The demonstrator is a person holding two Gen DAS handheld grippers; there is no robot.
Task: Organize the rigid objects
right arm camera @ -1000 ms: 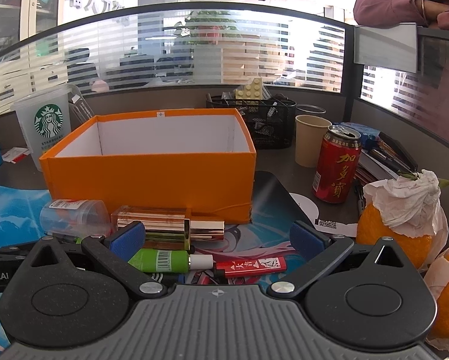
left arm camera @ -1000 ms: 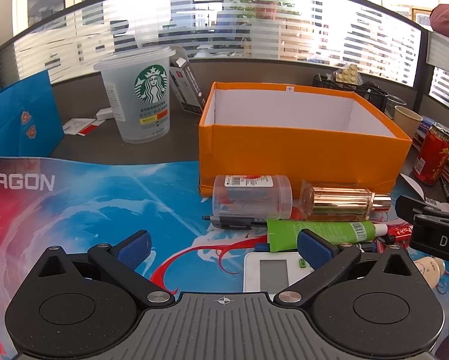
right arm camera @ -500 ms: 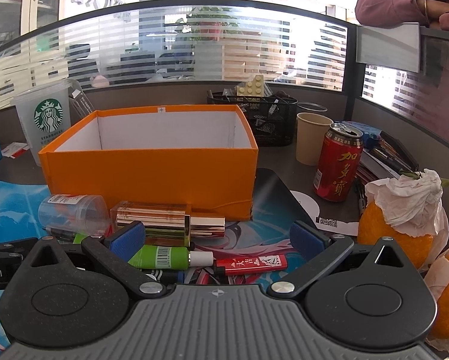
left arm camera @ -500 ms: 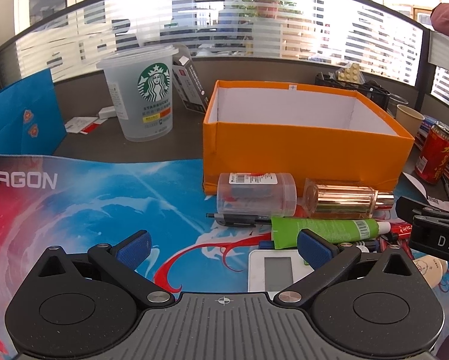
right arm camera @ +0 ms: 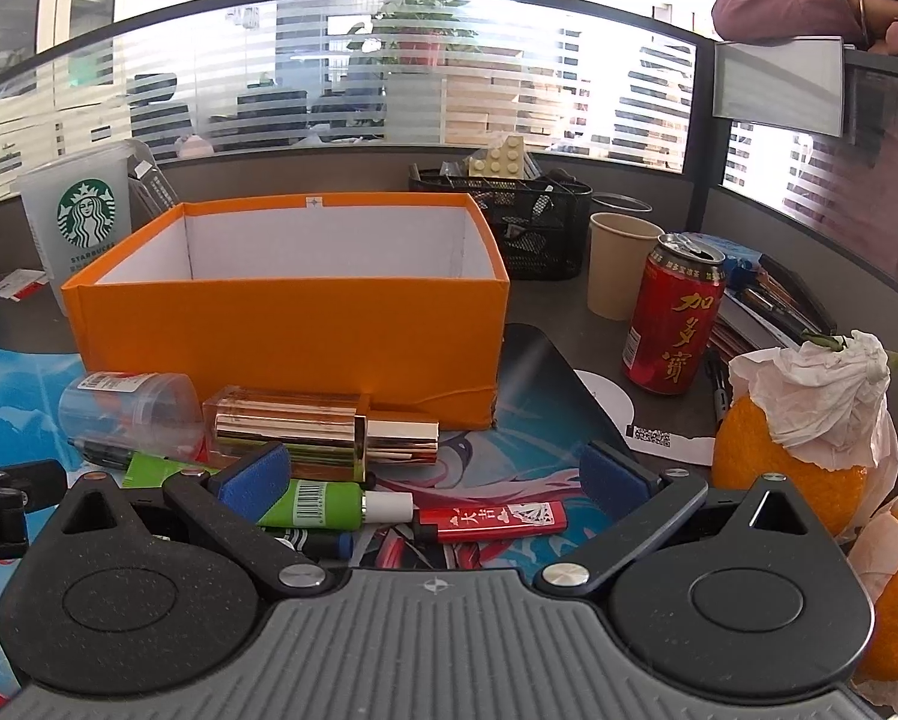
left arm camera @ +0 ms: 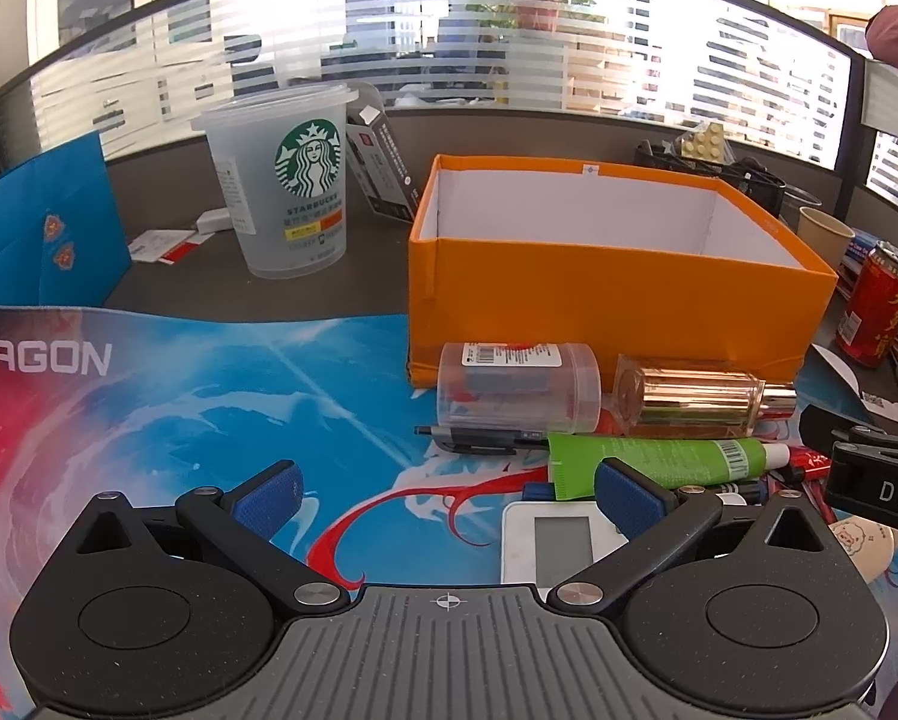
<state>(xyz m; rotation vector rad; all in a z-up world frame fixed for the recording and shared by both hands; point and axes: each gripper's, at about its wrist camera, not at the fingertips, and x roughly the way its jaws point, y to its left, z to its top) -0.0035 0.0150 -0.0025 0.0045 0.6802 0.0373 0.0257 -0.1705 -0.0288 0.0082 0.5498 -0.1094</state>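
Orange box [left arm camera: 617, 294] floor hidden; white device [left arm camera: 560, 546] half-covered by left claw [left arm camera: 449, 495].

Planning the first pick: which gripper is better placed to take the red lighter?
Probably the right gripper: it is open, and the red lighter lies just ahead between its fingers. From the left gripper, also open, the lighter sits far right, mostly hidden behind the green tube.

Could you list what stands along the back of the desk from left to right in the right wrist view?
Starbucks cup → orange box → black mesh organiser → paper cup → red can → orange with tissue
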